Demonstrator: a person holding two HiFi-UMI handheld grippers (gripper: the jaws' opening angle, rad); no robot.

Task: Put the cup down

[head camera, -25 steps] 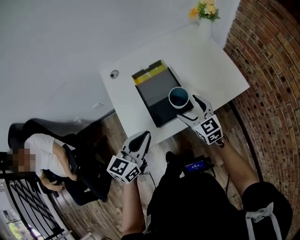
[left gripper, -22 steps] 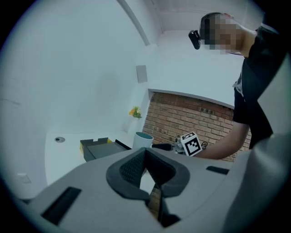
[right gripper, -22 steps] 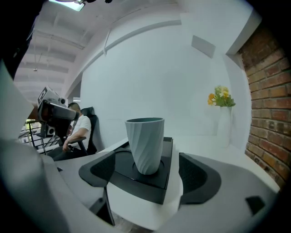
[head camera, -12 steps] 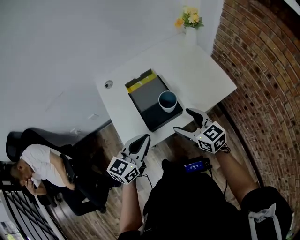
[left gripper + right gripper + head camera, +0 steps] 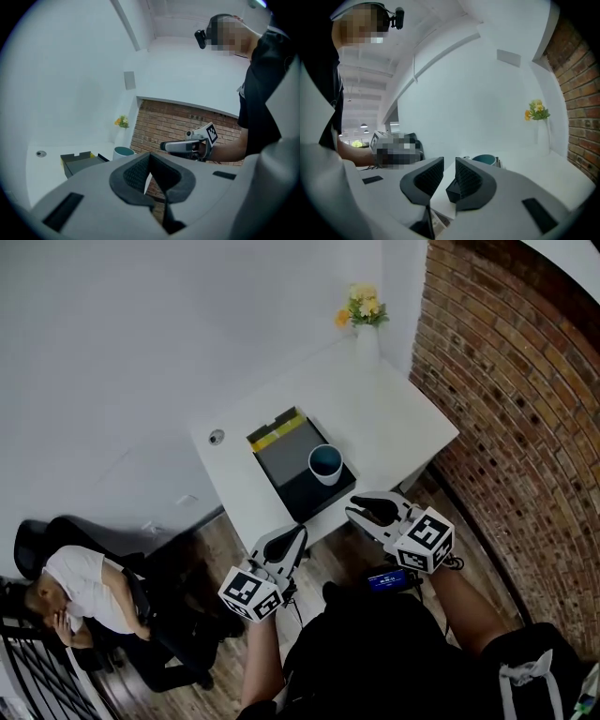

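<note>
Right gripper (image 5: 449, 174) first: its jaws have just been closing and a narrow slit is left between the pads, nothing in it; it hangs off the near edge of the white table (image 5: 394, 418), well clear of the cup. Left gripper (image 5: 149, 171): jaws together, empty, held lower and to the left, also short of the table. Out to the cup (image 5: 325, 463): set down, upright, white outside and teal inside; whether anything is in it cannot be told. It stands in the shallow dark box (image 5: 286, 457), at the box's right side near the front corner; the box's far end has a yellow strip. Further out, a small round fitting (image 5: 217, 437) on the tabletop; at the far corner, a white vase (image 5: 363, 338) holds yellow flowers, close to the brick wall (image 5: 506, 381).
</note>
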